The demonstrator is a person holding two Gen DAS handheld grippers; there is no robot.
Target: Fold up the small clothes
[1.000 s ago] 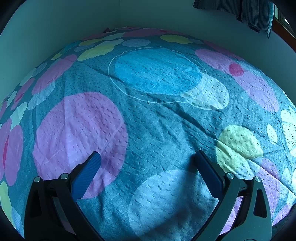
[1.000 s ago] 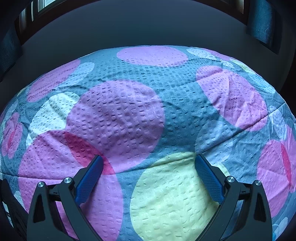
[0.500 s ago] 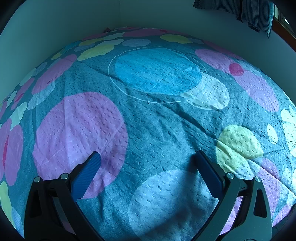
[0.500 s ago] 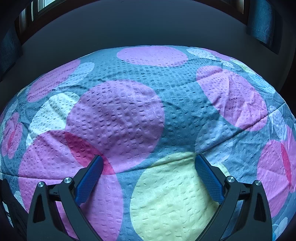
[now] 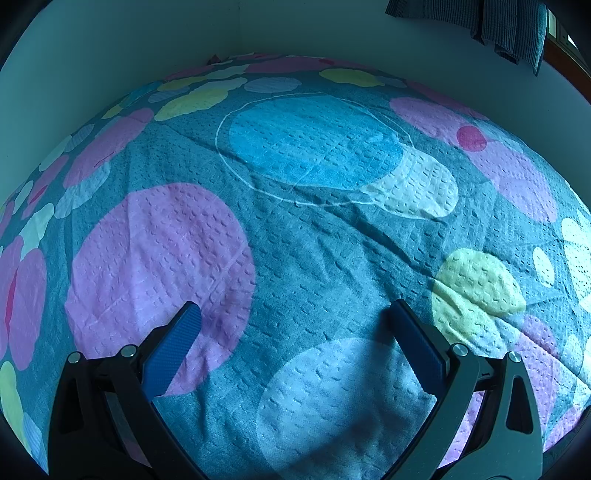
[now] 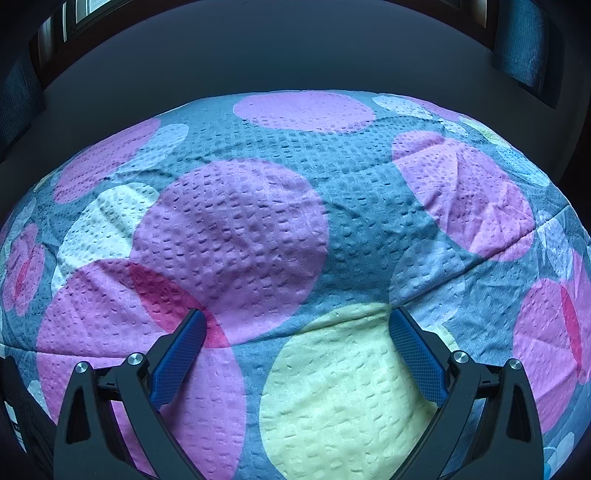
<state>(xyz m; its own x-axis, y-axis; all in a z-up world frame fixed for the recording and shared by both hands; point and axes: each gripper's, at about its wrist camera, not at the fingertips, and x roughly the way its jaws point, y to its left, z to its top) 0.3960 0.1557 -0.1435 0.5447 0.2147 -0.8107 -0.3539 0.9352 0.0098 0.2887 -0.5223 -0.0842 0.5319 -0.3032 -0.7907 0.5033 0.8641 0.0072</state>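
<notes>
Small clothes are nowhere to be seen in either wrist view; only a bedspread [image 5: 317, 258] with a puckered weave and large pink, blue, yellow and white circles fills both pictures, spread over a bed that runs up to a plain wall [image 5: 110, 55]. The left tongs [image 5: 295, 314] hang just above the cover with their blue-padded fingers [image 5: 173, 350] spread wide and nothing between them. The right tongs [image 6: 295, 321] are likewise wide apart and empty, poised over the bedspread [image 6: 351, 177] where a yellow circle meets a pink one; a soft ridge crosses the cover there. A dark curtain [image 5: 498, 26] hangs at the upper right of the left view. By the look of it, the task stands at its very start or in a pause between garments: no cloth is laid out, gripped or folded in sight. The next move would seem to call for bringing a garment into view and laying it flat on the bed, then closing each pair of tongs on an edge or corner.
</notes>
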